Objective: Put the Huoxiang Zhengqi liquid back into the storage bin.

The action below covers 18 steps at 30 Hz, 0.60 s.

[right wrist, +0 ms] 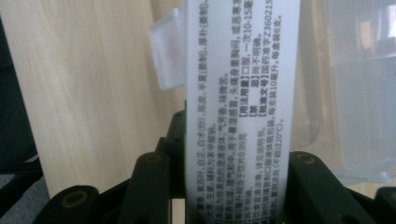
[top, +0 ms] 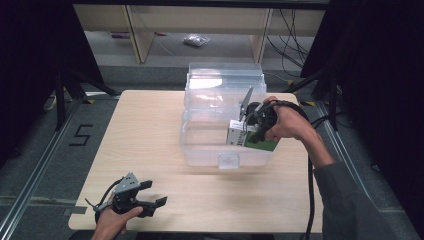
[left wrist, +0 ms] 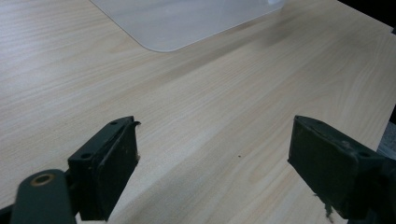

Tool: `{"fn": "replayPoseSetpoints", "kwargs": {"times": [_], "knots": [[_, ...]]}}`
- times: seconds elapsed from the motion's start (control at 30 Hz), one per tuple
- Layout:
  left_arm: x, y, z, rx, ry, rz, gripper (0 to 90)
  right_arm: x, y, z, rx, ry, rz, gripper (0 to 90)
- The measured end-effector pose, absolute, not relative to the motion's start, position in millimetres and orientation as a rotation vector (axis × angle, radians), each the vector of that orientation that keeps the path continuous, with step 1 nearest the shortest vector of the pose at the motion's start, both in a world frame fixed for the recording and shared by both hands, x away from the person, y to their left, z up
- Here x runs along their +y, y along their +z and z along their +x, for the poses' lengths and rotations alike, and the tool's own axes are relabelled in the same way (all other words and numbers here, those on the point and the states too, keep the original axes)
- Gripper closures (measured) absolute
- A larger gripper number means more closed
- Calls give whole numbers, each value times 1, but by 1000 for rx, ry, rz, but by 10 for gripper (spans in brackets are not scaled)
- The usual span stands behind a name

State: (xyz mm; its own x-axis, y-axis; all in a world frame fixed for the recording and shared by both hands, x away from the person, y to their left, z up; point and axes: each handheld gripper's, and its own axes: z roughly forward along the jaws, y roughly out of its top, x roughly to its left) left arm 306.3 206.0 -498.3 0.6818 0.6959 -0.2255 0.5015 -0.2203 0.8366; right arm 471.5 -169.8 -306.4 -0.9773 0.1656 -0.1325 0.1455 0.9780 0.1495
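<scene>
Fingers (right wrist: 299, 186) of the right gripper (top: 254, 131) are clamped on a white-and-green printed cardboard box (top: 239, 134), held over the clear plastic storage bin (top: 200, 145) on the pale wooden table (top: 145, 135). Its own view shows the box's small print (right wrist: 243, 116). Left gripper (top: 150, 197) rests near the table's front edge, fingers (left wrist: 112, 163) wide apart over bare wood.
</scene>
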Motion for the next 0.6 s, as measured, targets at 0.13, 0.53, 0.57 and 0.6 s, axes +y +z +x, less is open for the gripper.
{"fn": "replayPoseSetpoints", "kwargs": {"times": [0.13,0.53,0.57,0.6], "knots": [[206,-498,306,940,240,1882,150,-168,-311,483,2988,189,295,654],[206,-499,306,937,231,1886,150,-171,-337,516,3009,177,273,654],[206,-499,306,937,231,1886,150,-172,-339,516,3010,169,310,654],[207,-498,306,935,233,1886,150,-173,-342,516,3013,169,322,653]]}}
